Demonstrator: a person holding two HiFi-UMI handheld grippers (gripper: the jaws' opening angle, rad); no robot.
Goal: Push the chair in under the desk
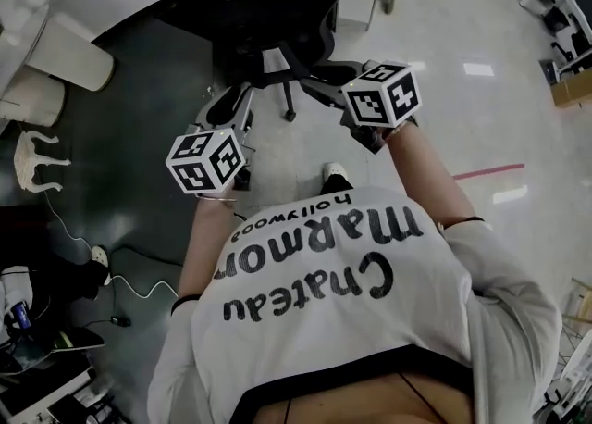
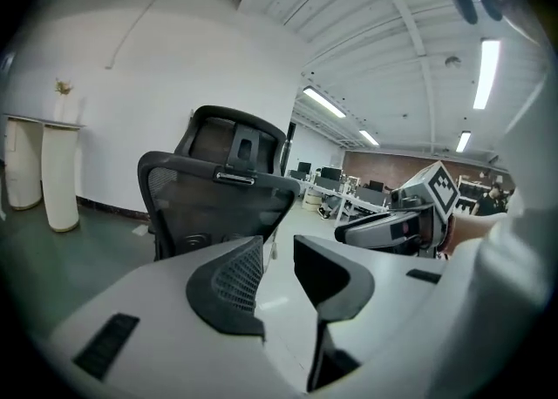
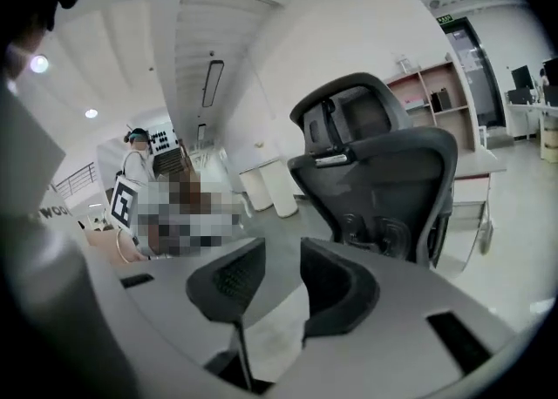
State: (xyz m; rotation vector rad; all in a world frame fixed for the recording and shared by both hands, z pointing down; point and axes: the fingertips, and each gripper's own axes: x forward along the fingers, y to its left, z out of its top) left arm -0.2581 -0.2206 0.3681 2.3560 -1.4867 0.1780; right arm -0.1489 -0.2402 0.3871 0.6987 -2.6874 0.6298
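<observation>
We hold both arms stretched forward, with 1 gripper in each hand. In the left gripper view, the 2 jaws of our left gripper (image 2: 277, 256) stand a narrow gap apart, their pads pressing on nothing. In the right gripper view, our right gripper (image 3: 282, 267) shows the same: 2 jaws a little apart, gripping nothing. From the head view, the left marker cube (image 1: 205, 161) sits nearer our body, while the right marker cube (image 1: 381, 93) reaches slightly further ahead. Our left forearm (image 1: 199, 251) and right forearm (image 1: 427, 181) are bare, and the white sleeves (image 1: 504, 293) end near the elbows.
</observation>
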